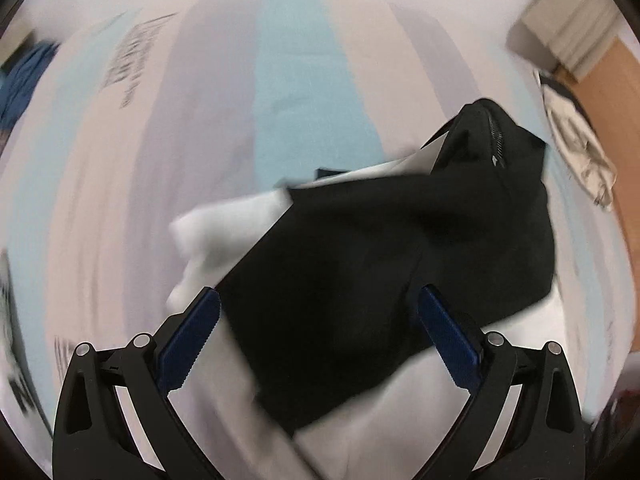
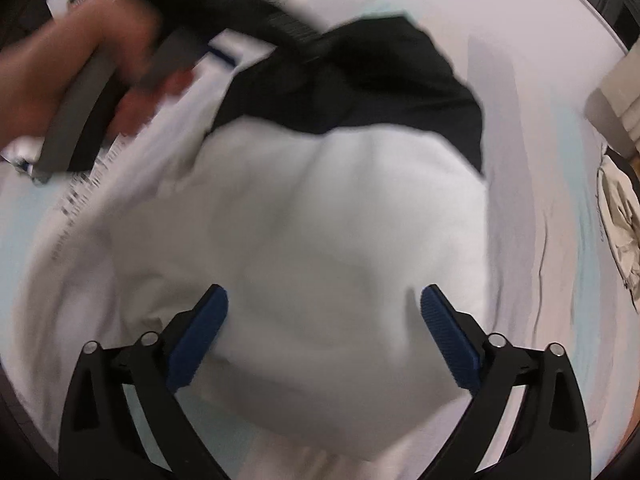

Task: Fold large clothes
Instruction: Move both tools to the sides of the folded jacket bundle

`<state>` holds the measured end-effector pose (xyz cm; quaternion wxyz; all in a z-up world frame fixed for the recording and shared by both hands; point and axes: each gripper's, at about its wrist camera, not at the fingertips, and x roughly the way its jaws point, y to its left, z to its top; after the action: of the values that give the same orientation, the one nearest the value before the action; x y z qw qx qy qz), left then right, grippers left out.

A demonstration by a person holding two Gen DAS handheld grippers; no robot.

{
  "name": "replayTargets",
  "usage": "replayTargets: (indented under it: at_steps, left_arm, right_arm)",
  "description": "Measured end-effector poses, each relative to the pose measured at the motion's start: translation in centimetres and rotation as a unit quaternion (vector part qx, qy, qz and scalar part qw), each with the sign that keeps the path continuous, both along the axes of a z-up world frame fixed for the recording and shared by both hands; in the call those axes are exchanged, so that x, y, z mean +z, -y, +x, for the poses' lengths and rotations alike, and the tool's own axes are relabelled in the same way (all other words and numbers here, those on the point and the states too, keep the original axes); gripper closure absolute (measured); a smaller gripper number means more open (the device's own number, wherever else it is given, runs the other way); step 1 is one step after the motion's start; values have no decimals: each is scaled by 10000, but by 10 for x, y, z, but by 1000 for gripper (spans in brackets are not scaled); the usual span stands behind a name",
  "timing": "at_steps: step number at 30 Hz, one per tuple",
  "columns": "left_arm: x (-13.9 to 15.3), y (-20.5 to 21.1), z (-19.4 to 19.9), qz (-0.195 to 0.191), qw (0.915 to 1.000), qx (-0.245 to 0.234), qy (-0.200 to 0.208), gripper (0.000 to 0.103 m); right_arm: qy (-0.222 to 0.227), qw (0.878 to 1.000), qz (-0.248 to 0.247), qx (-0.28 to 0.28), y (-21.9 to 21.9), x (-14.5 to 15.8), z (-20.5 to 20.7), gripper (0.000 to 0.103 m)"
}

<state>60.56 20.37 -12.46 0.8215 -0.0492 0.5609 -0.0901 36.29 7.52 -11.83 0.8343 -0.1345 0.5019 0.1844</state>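
Clothes: a black-and-white garment (image 1: 360, 240) lies bunched on the bed (image 1: 296, 80); both the left gripper (image 1: 320, 320) and right gripper (image 2: 324, 320) hover spread, empty, seemingly choosing holds.

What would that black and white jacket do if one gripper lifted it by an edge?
The black and white jacket would probably sag and drape, since it already lies in soft rumpled folds on the bed sheet. Its zipper end may swing a little stiffer. It looks bulky, so one open left gripper might lift only part.

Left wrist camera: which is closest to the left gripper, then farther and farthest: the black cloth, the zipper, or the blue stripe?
1. Black cloth, right between the open jaws.
2. Zipper, up on the right.
3. Blue stripe, far ahead on the sheet.
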Motion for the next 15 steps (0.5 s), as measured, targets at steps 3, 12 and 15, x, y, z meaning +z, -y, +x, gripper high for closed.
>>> replayTargets:
  at_steps: [3,12,15]
  left_arm:
    - [-10,-34,-35,-343,9985,305,-291,6]
    - [-54,-61,-92,-910,9890,422,-1089,6]
    - [-60,-55,-98,-962,9882,309,-1151,6]
  right_arm:
    - [-178,9996,223,92,27,16,20,8]
    - [-835,9942,673,-115,95,-10,83,8]
    - [-1264,9865,1027,-174,100,-30,98,8]
